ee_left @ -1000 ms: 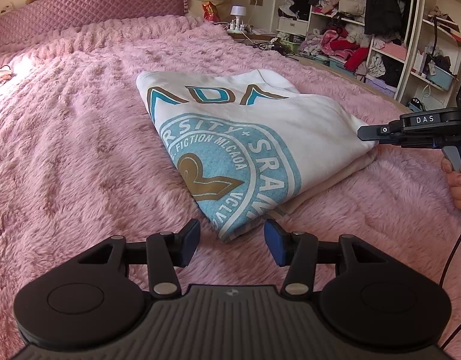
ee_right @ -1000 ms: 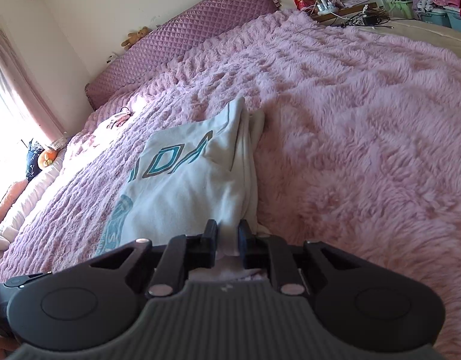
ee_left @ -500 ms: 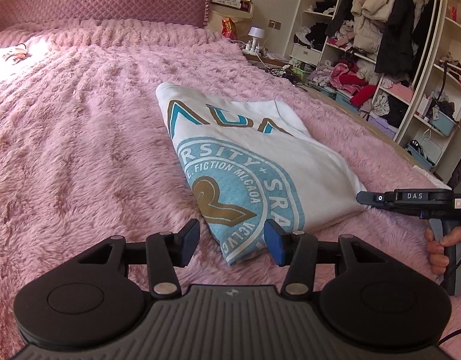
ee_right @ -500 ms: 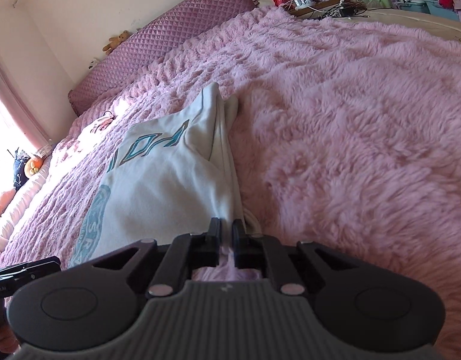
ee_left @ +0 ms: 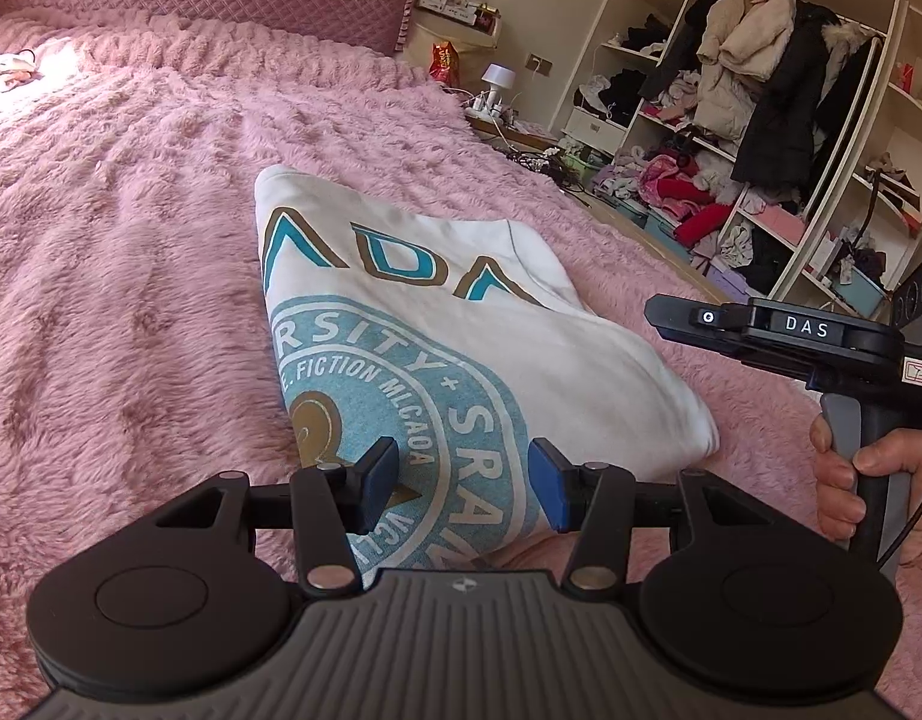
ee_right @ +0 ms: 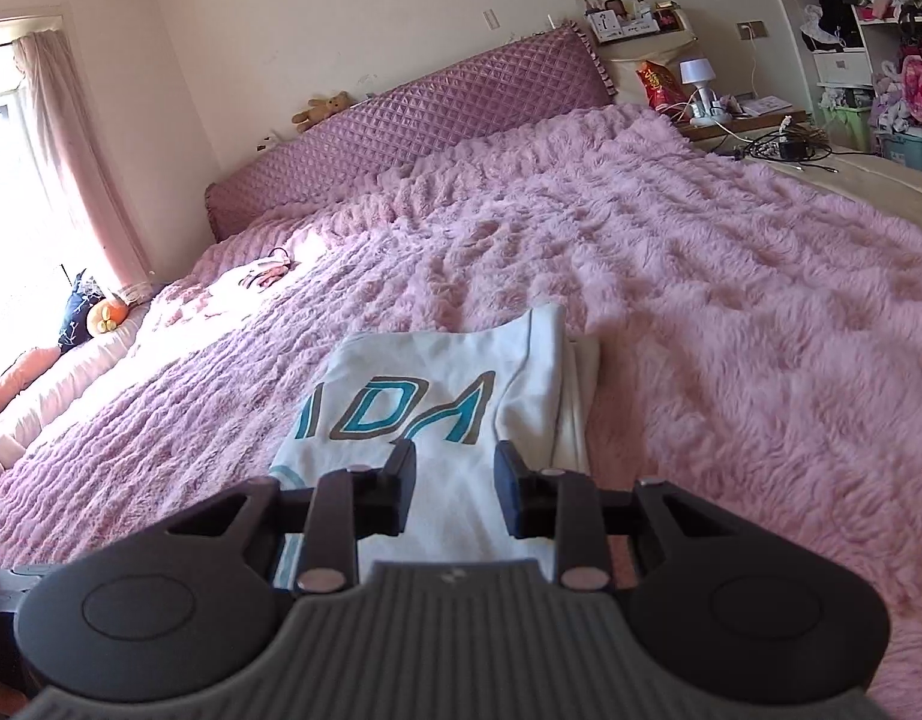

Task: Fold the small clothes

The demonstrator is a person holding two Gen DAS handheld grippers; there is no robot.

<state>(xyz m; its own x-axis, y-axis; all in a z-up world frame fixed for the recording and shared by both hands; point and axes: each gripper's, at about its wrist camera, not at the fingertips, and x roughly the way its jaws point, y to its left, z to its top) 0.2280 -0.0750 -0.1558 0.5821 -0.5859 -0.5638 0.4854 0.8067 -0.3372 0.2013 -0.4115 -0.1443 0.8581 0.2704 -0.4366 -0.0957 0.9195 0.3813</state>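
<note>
A folded white shirt (ee_left: 461, 324) with a blue round print and teal letters lies flat on the pink fluffy bedspread (ee_left: 131, 276). My left gripper (ee_left: 463, 486) hovers open over the shirt's near corner, nothing between its blue pads. In the left wrist view the right gripper's black body (ee_left: 778, 336) hangs above the shirt's right edge, held by a hand (ee_left: 844, 480). In the right wrist view my right gripper (ee_right: 455, 495) is above the shirt (ee_right: 437, 408); its jaws are opening, and the cloth lies below them, not pinched.
A quilted purple headboard (ee_right: 413, 120) stands at the far end of the bed. Open shelves crammed with clothes and hanging coats (ee_left: 760, 120) line the right side. A bedside stand with a lamp (ee_right: 700, 84) and cables sits beyond the bed's corner. Small items lie near the pillows (ee_right: 269, 270).
The right gripper was shut on the shirt's edge; it has let go, opened and lifted. The left gripper has moved in over the shirt's near corner, still open.
</note>
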